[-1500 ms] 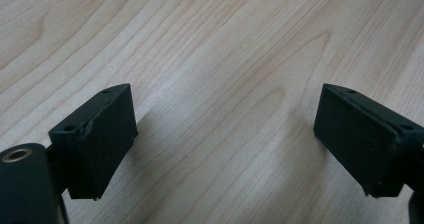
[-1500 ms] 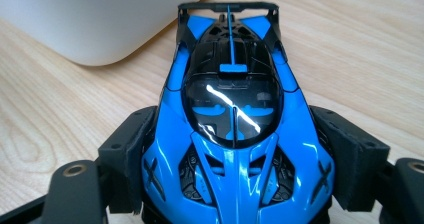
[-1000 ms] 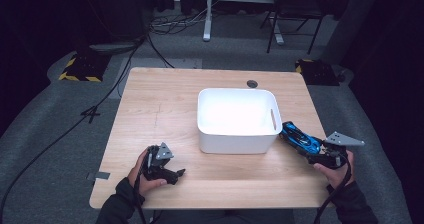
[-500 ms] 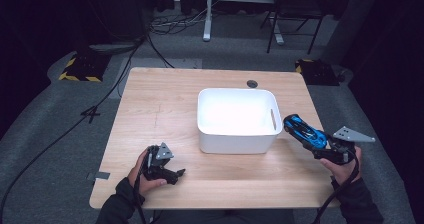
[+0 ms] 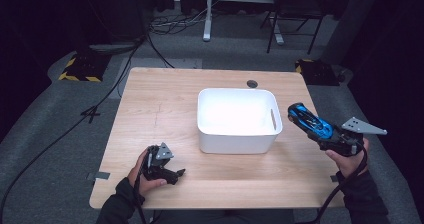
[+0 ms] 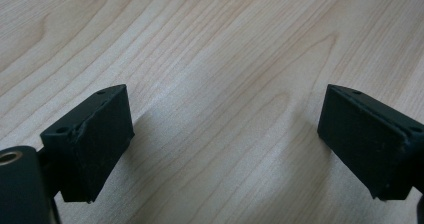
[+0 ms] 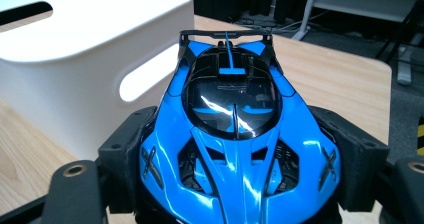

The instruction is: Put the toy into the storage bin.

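Jaws of the left gripper (image 5: pixel 172 173) spread wide over bare worktop (image 5: pixel 160 109), nothing between. One white bin (image 5: pixel 237 119) at centre. Right gripper (image 5: pixel 320 131) jaws clamp one blue toy car (image 7: pixel 235 134), raised beside the bin's slotted handle; cockpit detail visible in right gripper view.

One camera hangs high above the person's side of the desk (image 5: pixel 165 109) and looks forward and down, taking in the whole top, both forearms at 6 o'clock and the dark floor towards 12. The camera on the left tongs (image 6: pixel 225 149) sits very close over bare wood, facing down between two black jaws. The camera on the right tongs (image 7: pixel 235 184) looks almost level along a blue toy car (image 7: pixel 235 134), with the white bin (image 7: pixel 75 59) near at 10 o'clock; the high view shares that bin (image 5: pixel 239 119) and car (image 5: pixel 310 123).
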`<state>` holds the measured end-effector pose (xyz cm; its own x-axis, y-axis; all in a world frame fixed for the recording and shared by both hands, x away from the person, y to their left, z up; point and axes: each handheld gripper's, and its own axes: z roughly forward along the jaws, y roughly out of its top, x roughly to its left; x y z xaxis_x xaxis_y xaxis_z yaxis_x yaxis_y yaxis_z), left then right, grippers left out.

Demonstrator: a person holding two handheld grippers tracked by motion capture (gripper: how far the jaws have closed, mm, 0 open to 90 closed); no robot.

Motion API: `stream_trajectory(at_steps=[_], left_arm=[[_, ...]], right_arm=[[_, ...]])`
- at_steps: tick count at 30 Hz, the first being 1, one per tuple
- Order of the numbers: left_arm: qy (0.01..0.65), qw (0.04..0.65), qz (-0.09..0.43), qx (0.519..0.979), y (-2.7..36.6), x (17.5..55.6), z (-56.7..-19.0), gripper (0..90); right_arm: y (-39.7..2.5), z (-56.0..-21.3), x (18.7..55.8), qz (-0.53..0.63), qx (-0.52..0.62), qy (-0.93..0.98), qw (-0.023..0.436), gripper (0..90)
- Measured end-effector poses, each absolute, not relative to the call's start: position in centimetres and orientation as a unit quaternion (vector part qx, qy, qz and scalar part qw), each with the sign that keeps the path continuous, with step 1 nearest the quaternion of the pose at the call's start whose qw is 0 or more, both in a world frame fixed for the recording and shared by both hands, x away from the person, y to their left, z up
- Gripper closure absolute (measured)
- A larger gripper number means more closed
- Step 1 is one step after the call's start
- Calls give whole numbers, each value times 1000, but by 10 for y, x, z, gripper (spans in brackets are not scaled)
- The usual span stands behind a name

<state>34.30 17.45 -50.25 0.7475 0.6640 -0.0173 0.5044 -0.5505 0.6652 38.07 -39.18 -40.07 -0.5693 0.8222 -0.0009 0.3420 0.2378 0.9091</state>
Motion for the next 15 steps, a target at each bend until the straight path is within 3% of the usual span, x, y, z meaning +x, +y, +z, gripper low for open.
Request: stream_trajectory(at_steps=[15], left_arm=[[335, 336, 119, 873, 175, 343, -502, 78]], right_arm=[[-382, -367, 388, 503, 365, 738, 264, 247]])
